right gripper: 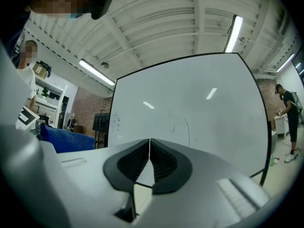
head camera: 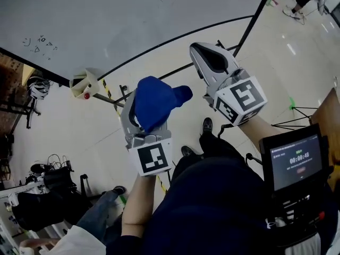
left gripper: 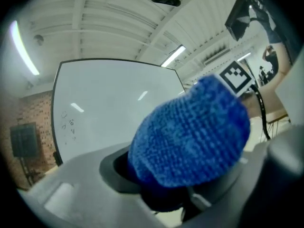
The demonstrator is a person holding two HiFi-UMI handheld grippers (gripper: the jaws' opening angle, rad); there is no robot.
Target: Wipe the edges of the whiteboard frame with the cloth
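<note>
The whiteboard (head camera: 122,15) fills the top of the head view, with its black frame (head camera: 175,39) curving along the lower edge and down the right side. My left gripper (head camera: 142,106) is shut on a bunched blue cloth (head camera: 156,102), in front of and below the board. The cloth (left gripper: 190,137) hides most of the jaws in the left gripper view, with the whiteboard (left gripper: 114,108) beyond. My right gripper (head camera: 204,54) is shut and empty, held near the frame's lower right part. In the right gripper view my right gripper (right gripper: 150,163) has its pads pressed together and faces the whiteboard (right gripper: 190,108); the cloth (right gripper: 66,139) shows at left.
A cream box with a red dot (head camera: 85,84) hangs by the frame's lower edge. A timer screen (head camera: 297,158) sits at my right side, a tripod (head camera: 303,113) behind it. Dark equipment (head camera: 37,86) stands at left. A person (right gripper: 287,118) stands at far right.
</note>
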